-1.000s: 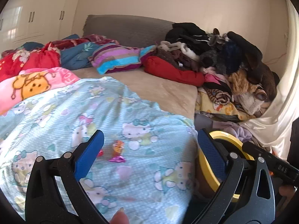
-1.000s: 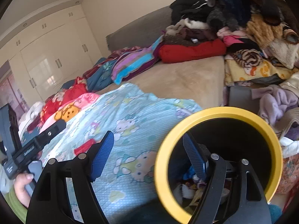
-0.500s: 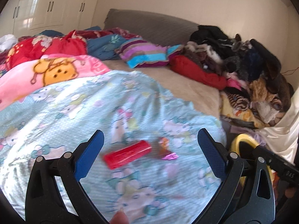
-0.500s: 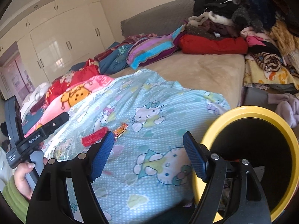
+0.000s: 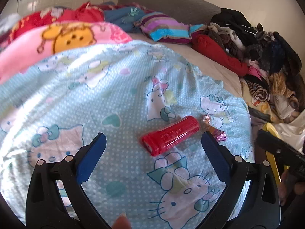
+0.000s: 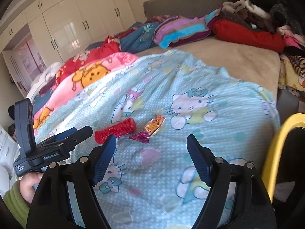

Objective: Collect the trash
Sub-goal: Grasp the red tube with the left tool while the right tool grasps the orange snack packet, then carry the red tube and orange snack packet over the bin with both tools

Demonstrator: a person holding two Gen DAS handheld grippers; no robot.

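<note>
While both grippers hang over the bed, the trash lies on the cartoon-cat sheet [image 5: 118,103].
Left gripper [image 5: 152,148]: jaws spread wide, nothing between the pads; the right blue pad covers part of the magenta wrapper.
Right gripper [image 6: 151,152]: jaws wide apart and empty, above bare sheet.
Red tube [image 5: 170,135]: on its side, at about 1 o'clock from the left gripper's centre; in the right view its near end is hidden behind the left pad.
Magenta wrapper [image 6: 140,137]: just beside the tube, towards 3 o'clock.
Orange wrapper [image 6: 154,125]: touching the magenta one at its 1 o'clock; print too blurred to read.
Yellow-rimmed bin [image 6: 276,148]: cut off at 3 o'clock, inside dark, contents possibly paper.
Hand [image 6: 28,187]: half hidden under the left gripper's handle, green sleeve cut off.
</note>
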